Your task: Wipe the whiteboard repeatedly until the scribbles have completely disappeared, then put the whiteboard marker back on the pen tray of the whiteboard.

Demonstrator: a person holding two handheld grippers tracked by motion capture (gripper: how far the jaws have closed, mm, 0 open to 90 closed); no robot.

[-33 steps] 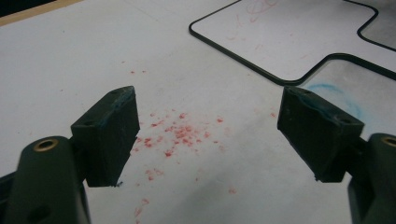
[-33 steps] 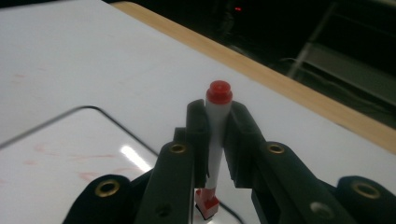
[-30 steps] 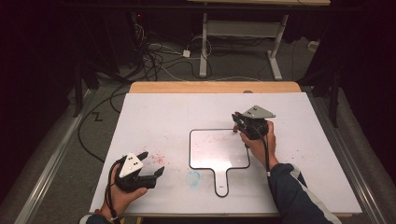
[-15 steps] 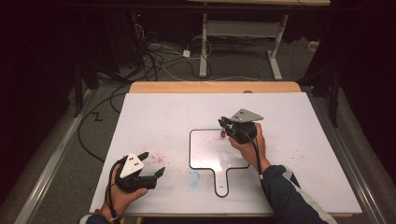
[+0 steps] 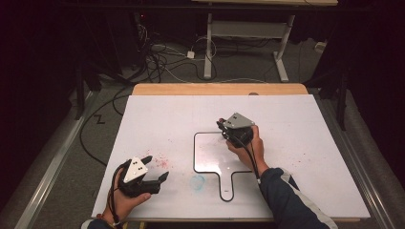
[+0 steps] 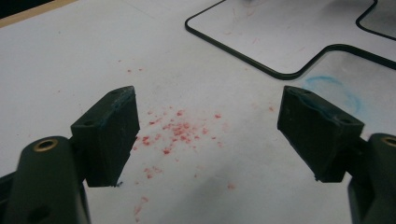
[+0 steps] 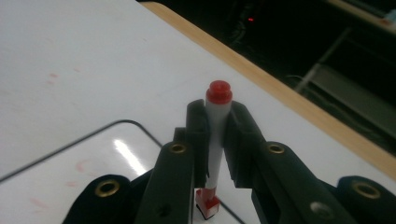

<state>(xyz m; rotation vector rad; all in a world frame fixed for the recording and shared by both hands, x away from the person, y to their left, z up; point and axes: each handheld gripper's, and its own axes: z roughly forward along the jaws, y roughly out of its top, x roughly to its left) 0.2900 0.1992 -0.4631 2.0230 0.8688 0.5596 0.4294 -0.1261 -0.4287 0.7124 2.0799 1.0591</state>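
Note:
My right gripper [image 5: 223, 128] hovers over the top edge of a paddle-shaped whiteboard [image 5: 210, 160] with a black rim, in the middle of the white table. In the right gripper view its jaws [image 7: 218, 114] are shut on a white marker [image 7: 217, 140] with a red end, held upright with its red tip down on the whiteboard [image 7: 93, 163]. My left gripper [image 5: 156, 167] rests at the front left of the table. Its jaws [image 6: 208, 126] stand wide open with nothing between them, above red smudges [image 6: 177, 133].
Red specks [image 5: 160, 162] and a blue smear [image 5: 197, 181] mark the table left of the board's handle [image 5: 228, 186]. A wooden strip [image 5: 219, 88] runs along the far edge. Cables [image 5: 157, 52] and a desk frame [image 5: 243, 28] lie on the floor beyond.
My right gripper has slid leftward along the board's top edge, carrying the marker. The left gripper has stayed put.

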